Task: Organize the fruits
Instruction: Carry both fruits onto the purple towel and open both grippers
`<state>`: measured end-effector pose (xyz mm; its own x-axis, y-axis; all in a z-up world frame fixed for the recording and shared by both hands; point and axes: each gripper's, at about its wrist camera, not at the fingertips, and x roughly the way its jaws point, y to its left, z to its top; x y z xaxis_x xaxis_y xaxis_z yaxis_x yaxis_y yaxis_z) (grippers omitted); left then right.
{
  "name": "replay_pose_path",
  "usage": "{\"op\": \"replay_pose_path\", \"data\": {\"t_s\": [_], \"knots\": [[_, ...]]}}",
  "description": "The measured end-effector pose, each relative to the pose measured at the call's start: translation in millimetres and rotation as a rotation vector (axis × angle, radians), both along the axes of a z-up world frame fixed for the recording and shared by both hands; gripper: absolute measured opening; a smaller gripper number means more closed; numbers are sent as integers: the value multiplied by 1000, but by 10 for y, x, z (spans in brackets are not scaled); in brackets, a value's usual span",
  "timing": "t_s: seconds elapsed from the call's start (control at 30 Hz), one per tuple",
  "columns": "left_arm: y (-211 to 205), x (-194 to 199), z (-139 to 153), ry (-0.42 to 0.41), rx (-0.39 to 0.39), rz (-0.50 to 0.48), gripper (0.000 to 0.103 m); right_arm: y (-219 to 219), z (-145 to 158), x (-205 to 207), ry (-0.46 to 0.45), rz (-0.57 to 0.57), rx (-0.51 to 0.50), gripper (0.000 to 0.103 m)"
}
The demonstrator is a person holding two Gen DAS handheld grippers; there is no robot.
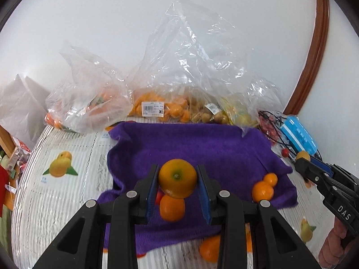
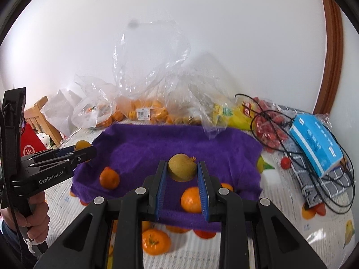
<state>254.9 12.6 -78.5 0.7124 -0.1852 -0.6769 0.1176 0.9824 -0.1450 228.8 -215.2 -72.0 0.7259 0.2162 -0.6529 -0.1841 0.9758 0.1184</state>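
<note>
My left gripper (image 1: 177,177) is shut on an orange (image 1: 177,178), held up over the purple cloth (image 1: 202,143). My right gripper (image 2: 182,170) is shut on a yellow-brown round fruit (image 2: 182,170), also raised above the purple cloth (image 2: 157,143). Loose oranges lie on the cloth: one (image 1: 172,208) below the left gripper and a pair (image 1: 263,190) to its right; in the right wrist view one orange (image 2: 109,178) at left and another (image 2: 191,199) under the jaws. Each gripper shows in the other's view, the right gripper (image 1: 301,157) and the left gripper (image 2: 83,148), both holding fruit.
Clear plastic bags (image 1: 179,71) of oranges and small fruit stand along the white wall behind the cloth. A blue box (image 2: 316,141), black cable (image 2: 291,121) and checked cloth (image 2: 323,179) lie at right. More oranges (image 2: 156,241) sit on the printed tablecloth near the front. A wooden chair (image 2: 38,116) is at left.
</note>
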Motion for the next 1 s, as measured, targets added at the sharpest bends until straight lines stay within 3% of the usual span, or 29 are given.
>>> {"op": "replay_pose_path", "data": {"t_s": [0.37, 1.0], "knots": [[79, 31, -308, 23, -9, 19, 31, -34, -441, 190, 74, -2, -19, 27], [160, 64, -368, 42, -17, 52, 31, -108, -512, 230, 74, -35, -20, 27]]}}
